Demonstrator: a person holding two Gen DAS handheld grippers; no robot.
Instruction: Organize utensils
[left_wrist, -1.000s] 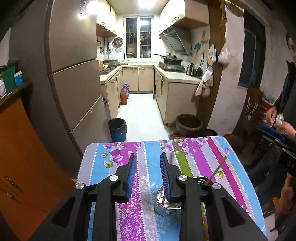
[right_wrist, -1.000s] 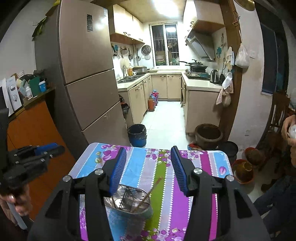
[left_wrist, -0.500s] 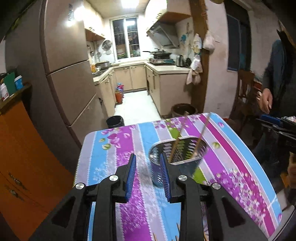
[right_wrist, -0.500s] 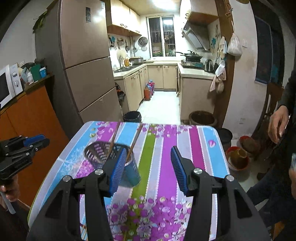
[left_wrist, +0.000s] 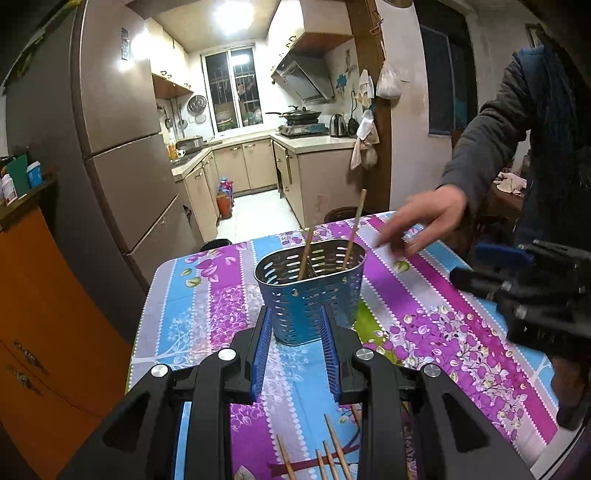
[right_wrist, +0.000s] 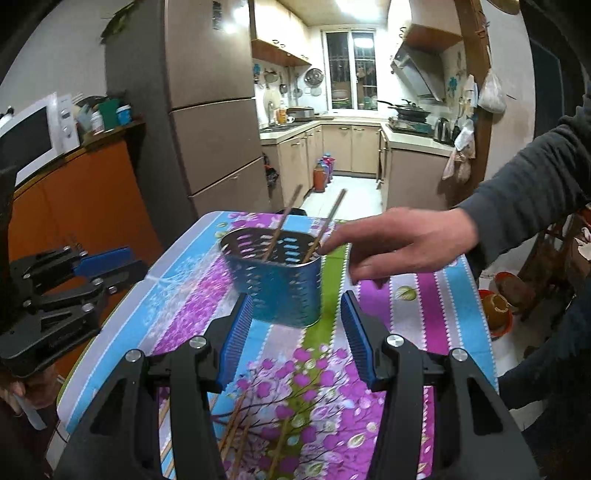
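I see the perforated blue metal utensil holder (left_wrist: 312, 291) mid-bench with two wooden chopsticks (left_wrist: 352, 229) standing in it; more loose wooden chopsticks (left_wrist: 332, 458) lie at the near edge, unsorted. My left hand-held gripper (left_wrist: 295, 354) and right hand-held gripper (right_wrist: 297, 336) both hang spread, pinching nothing. A bystander's hand (right_wrist: 399, 243) reaches toward the holder.

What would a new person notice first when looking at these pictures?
First, the perforated metal utensil holder standing in the middle of the flowered tablecloth, with two chopsticks leaning inside it. Next, a bare hand in a dark sleeve reaches in from the right, close to the holder's rim. More loose chopsticks lie on the cloth at the near edge, below the open left tongs.
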